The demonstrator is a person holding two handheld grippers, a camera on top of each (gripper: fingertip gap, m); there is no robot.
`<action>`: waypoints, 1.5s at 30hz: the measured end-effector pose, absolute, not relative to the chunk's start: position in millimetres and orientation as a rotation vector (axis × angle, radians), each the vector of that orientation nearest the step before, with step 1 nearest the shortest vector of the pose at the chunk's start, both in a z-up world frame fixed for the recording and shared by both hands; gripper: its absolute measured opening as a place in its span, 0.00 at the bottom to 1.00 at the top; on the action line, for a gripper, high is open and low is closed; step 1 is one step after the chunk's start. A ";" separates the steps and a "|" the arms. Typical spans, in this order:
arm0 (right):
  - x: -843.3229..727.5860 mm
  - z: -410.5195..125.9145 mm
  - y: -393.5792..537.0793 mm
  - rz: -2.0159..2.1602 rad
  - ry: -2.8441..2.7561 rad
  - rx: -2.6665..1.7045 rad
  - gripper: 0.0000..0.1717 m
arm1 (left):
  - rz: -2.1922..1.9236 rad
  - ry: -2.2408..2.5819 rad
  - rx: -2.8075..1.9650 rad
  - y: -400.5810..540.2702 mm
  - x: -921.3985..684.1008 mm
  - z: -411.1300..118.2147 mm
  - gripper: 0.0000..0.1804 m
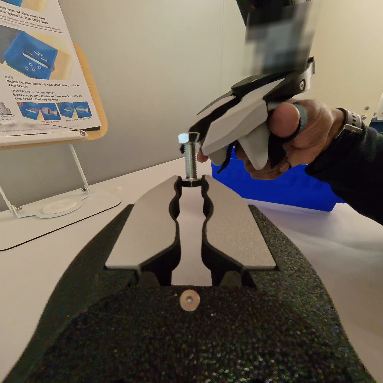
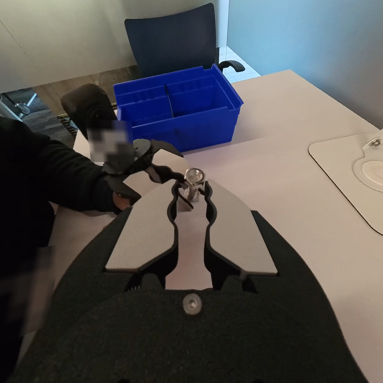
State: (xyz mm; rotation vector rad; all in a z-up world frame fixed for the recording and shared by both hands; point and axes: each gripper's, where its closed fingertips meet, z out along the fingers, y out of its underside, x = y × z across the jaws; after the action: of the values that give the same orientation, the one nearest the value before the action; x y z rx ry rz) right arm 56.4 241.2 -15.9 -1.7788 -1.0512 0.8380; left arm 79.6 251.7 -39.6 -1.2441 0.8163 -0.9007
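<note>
Bolt [image 1: 190, 159] stands upright above the table [image 1: 62, 269], head up, with its nut [image 1: 191, 183] at the bottom of the thread.

Left claw [image 1: 191, 182]: I read its jaws as narrowly parted and closed on the nut, both black pads pressing its flats. Fingers lie roughly level, pointing away from me.

Right claw [image 2: 191, 186]: it comes down from above at a slant, held in a hand [image 1: 300, 141] with a dark sleeve and a wristwatch. Its tips flank the hex head of the bolt. The right pad sits against the head; on the left I see a sliver of gap, so I cannot tell if it grips or stands just loose.

Edges and room: in the right wrist view the two claws cross at the bolt, the left one entering from the left. A blue bin [image 2: 178, 109] with a divider sits behind the bolt, near but apart. The white base plate [image 2: 342, 176] of a stand lies to the right in that view, well apart, with bare table between.

Surface and room: pale table, plain wall. The stand carries a wooden board [image 1: 89, 87] with a printed sheet [image 1: 41, 72]. A dark blue chair [image 2: 174, 43] stands behind the bin.
</note>
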 end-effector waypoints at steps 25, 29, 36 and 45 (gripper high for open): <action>56.4 0.2 218.8 0.868 -1.229 -1.554 0.11 | -1.148 1.017 -1.081 222.7 84.0 -31.8 0.09; 51.1 0.6 234.1 0.762 -1.125 -1.614 0.11 | -0.978 0.956 -1.134 239.5 77.5 -31.8 0.09; 45.5 -3.6 246.8 0.574 -1.006 -1.713 0.15 | -0.785 0.896 -1.196 255.7 66.6 -33.9 0.10; 54.3 15.3 211.7 0.931 -1.200 -1.459 0.27 | -1.318 1.043 -1.094 218.2 76.1 -28.3 0.09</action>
State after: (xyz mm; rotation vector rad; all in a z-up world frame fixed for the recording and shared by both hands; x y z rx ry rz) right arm 54.3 211.7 15.3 -1.4592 -1.1996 0.9311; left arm 76.1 218.2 -28.3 -1.0936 1.0433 -1.3181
